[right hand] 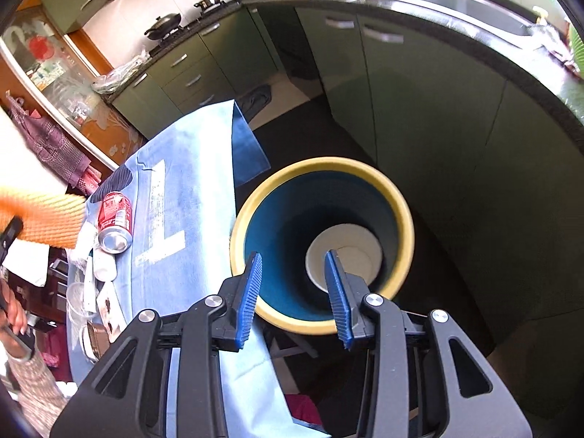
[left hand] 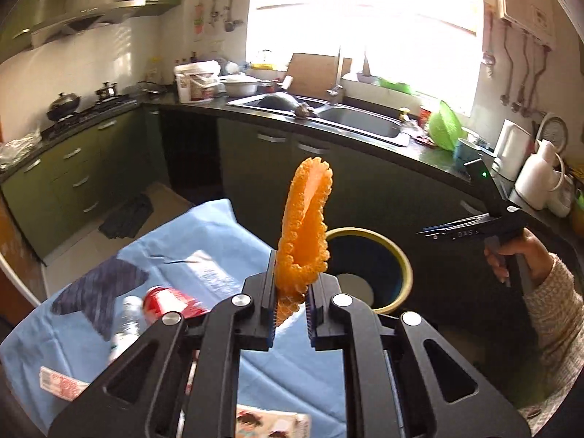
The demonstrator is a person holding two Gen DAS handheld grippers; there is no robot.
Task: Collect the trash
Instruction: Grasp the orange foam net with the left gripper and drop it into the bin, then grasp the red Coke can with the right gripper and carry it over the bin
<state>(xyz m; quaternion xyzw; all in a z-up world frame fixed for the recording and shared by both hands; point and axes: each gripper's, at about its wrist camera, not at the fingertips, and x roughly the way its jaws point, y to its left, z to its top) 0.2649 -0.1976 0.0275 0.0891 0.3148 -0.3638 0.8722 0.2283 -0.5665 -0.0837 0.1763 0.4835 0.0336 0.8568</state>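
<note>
Left wrist view: left gripper (left hand: 292,303) is clamped on the lower end of an orange foam net sleeve (left hand: 306,226), which stands up out of the jaws, so it's pinched at one end only and the rest flops free. It's held clear above the table's blue cloth (left hand: 204,244), near the edge that faces the bin (left hand: 368,266), presumably en route to a drop. The bin sits on the floor just off that table edge, mouth up, close enough that trash can go straight from table to bin. A red can (left hand: 171,303) and a clear bottle (left hand: 126,325) lie on the cloth, not yet collected. The right hand (left hand: 511,255) is at the right, holding its own tool over the bin side. Right wrist view: right gripper (right hand: 294,284) hangs directly over the bin (right hand: 321,244) with jaws apart and nothing between the blue pads, looks like it's empty after a release or waiting for the next pick. A pale disc (right hand: 343,255) lies at the bin's bottom; can't tell what it is. Red can (right hand: 115,222) lies on its side near the left edge of the cloth (right hand: 175,189), next to more litter. The orange sleeve (right hand: 40,215) shows blurred at the left frame edge.
</note>
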